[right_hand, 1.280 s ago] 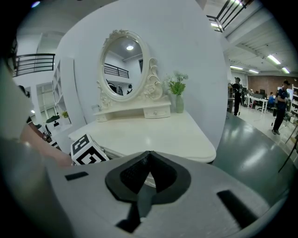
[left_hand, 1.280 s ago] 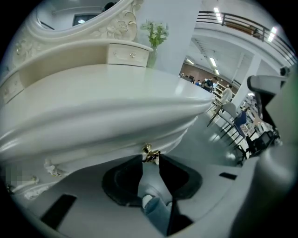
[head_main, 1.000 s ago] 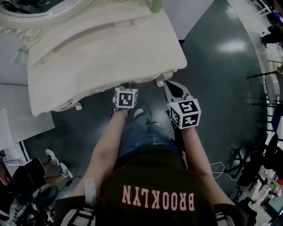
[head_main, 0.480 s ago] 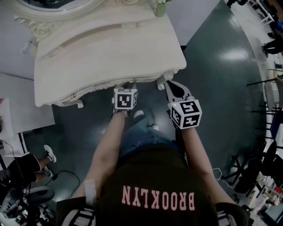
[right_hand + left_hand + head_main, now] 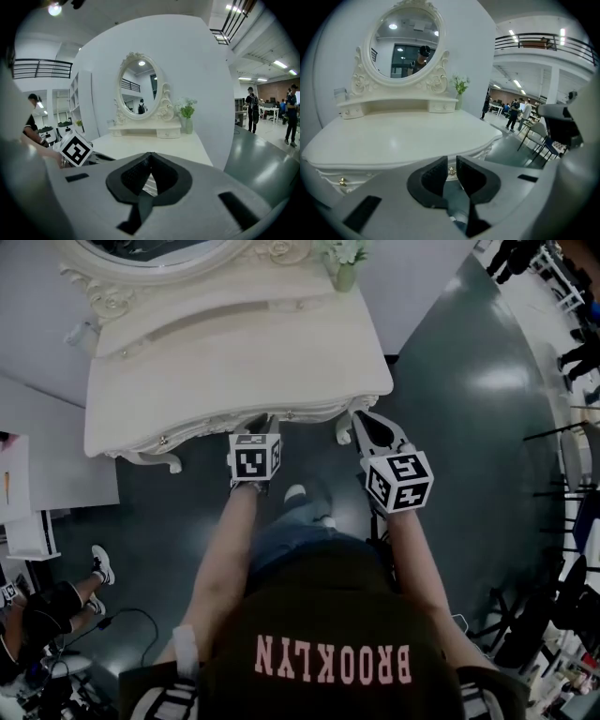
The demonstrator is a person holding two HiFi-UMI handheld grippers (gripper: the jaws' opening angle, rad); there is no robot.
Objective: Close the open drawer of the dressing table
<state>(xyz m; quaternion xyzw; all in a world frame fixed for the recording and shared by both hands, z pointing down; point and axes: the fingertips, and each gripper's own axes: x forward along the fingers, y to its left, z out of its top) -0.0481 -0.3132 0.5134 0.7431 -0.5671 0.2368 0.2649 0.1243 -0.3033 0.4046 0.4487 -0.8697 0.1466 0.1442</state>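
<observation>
Drawer [image 5: 356, 174]: sat under the front edge of the table [image 5: 234, 352]. Its front looked flush and we judged it about closed, though we could not make out any gap. Left gripper [image 5: 451, 161]: jaws closing to a narrow slit with nothing between them; a gold knob [image 5: 451, 171] showed just beyond. Right gripper [image 5: 150, 156]: jaws together, empty, near the table's right corner. Risks: the closing left jaws might snag the knob and drag the drawer out; either gripper might knock the tabletop edge.
</observation>
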